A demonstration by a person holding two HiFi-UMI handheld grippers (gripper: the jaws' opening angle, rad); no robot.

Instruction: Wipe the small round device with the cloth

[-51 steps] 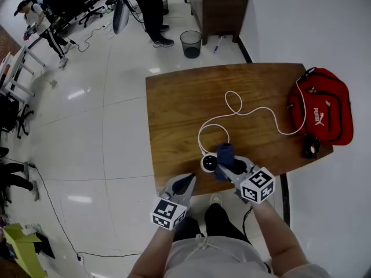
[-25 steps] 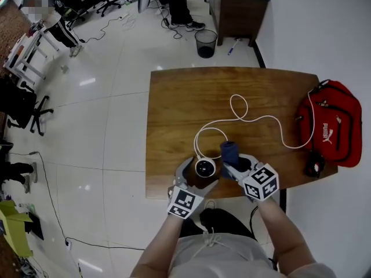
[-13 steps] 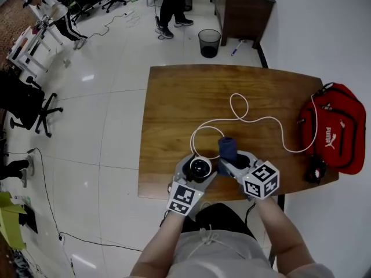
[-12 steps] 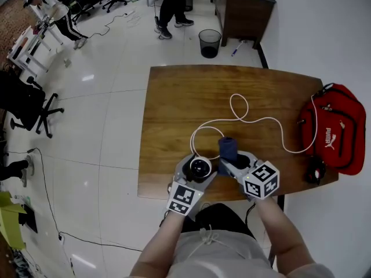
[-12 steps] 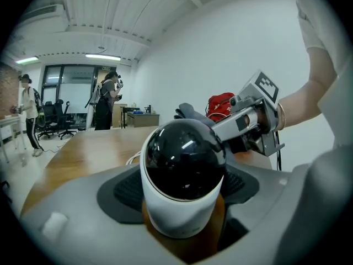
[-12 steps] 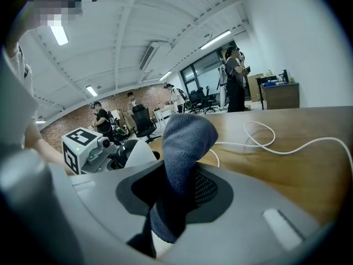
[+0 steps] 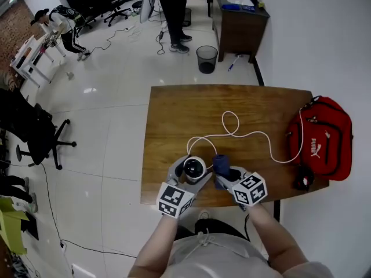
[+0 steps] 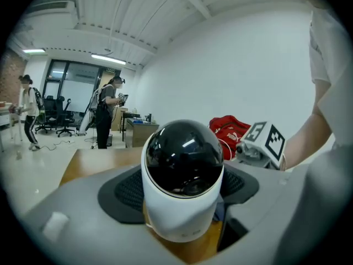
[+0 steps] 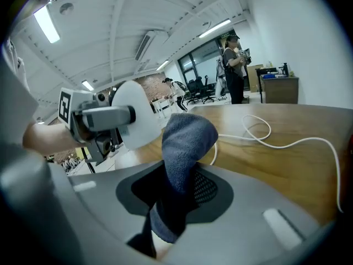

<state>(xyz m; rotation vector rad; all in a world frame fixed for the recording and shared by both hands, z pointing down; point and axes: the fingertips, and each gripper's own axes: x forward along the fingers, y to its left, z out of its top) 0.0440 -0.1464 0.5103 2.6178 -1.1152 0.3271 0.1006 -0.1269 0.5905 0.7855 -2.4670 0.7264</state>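
The small round device [image 7: 194, 168], white with a black dome, sits near the table's front edge between the pads of my left gripper [image 7: 192, 170], which is shut on it. In the left gripper view the device [image 8: 183, 175] fills the gap between both jaws. Just to its right, my right gripper [image 7: 224, 172] is shut on a folded blue cloth [image 7: 221, 163] that sticks up from the jaws. In the right gripper view the cloth [image 9: 185, 142] stands beside the device's white body [image 9: 135, 120], a little apart from it.
A white cable [image 7: 232, 133] runs from the device in loops across the wooden table [image 7: 174, 114] to a red bag [image 7: 324, 138] at the right edge. A small black object [image 7: 301, 181] lies by the bag. A bin [image 7: 206, 58] and people stand beyond the table.
My left gripper's jaws, open around the device one second ago, have come together on it. The right gripper keeps the cloth beside it.
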